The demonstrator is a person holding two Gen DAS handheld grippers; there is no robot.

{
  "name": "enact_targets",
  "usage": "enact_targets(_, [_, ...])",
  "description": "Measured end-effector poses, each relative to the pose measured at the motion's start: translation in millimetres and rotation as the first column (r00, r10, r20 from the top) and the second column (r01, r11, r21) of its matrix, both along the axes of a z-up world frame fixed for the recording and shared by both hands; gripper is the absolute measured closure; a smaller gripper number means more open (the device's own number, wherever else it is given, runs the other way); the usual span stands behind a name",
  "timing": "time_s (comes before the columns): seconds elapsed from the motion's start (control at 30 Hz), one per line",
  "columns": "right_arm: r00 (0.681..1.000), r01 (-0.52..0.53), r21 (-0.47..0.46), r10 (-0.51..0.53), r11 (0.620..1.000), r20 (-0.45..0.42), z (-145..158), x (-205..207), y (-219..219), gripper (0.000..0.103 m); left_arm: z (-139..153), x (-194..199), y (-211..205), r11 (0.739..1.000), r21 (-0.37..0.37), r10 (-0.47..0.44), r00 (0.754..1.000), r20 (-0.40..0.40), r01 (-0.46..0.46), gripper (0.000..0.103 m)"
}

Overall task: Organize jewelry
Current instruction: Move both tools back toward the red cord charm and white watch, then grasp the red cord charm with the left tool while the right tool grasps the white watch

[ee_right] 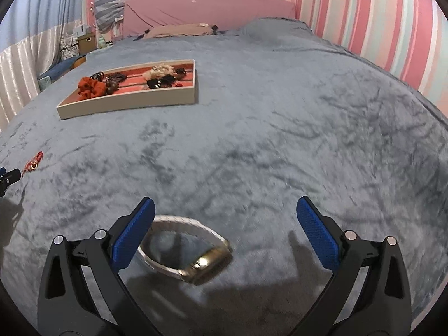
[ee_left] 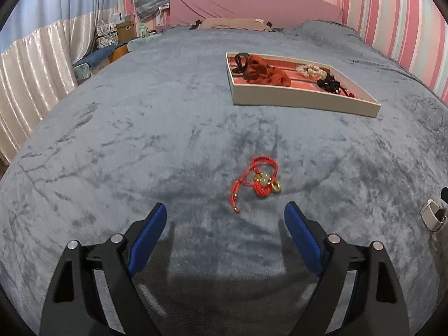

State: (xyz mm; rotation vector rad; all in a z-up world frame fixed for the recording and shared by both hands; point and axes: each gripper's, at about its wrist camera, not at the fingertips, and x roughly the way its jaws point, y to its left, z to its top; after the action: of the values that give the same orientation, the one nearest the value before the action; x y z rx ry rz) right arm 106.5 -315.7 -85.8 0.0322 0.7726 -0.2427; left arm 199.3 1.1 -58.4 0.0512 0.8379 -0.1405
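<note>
A red cord bracelet (ee_left: 259, 180) with gold beads and a pale stone lies on the grey-blue blanket, just ahead of my open, empty left gripper (ee_left: 225, 215). It also shows in the right wrist view (ee_right: 33, 162) at the far left. A gold watch with a white band (ee_right: 184, 247) lies on the blanket between the fingers of my open right gripper (ee_right: 224, 210), close to the left finger. It also shows in the left wrist view (ee_left: 433, 215) at the right edge. A white tray (ee_left: 302, 99) with a pink lining holds red, black and cream hair ties; it appears too in the right wrist view (ee_right: 126, 103).
The bed's blanket (ee_left: 140, 140) spreads all around. A pink headboard (ee_left: 252, 8) and striped wall stand behind. Boxes and a curtain (ee_left: 36, 64) are at the far left. The left gripper's tip (ee_right: 9, 176) shows at the right wrist view's left edge.
</note>
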Motion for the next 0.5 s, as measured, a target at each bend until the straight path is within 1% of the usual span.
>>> enact_targets(0.13, [1.0,-0.004,0.027,0.004,1.0,-0.023,-9.8,-0.9,-3.0,0.005,-2.3,2.2,-2.5,1.0,0.005,-0.009,1.0,-0.006,0.009,0.019])
enact_targets(0.33, [0.998,-0.008,0.001,0.008,1.0,-0.06,-20.2,-1.9,-0.2,0.005,-7.7,7.2,-4.9,1.0,0.012,-0.015,1.0,-0.026,0.015,0.019])
enact_targets(0.37, [0.998,-0.001,0.004,0.001,1.0,-0.07,-22.4,-1.4,-1.8,0.007,-7.9,8.0,-4.7,1.0,0.009,-0.015,1.0,-0.026,0.015,0.019])
enact_targets(0.4, [0.997,0.004,0.01,-0.003,1.0,-0.081,-24.5,-0.7,-3.2,0.013,-7.9,8.6,-4.7,1.0,0.007,-0.015,1.0,-0.026,0.015,0.019])
enact_targets(0.5, [0.994,0.016,0.062,-0.009,0.998,-0.111,-32.2,-0.4,-9.1,0.022,-7.9,10.3,-4.9,1.0,0.002,-0.016,0.999,-0.027,0.016,0.019])
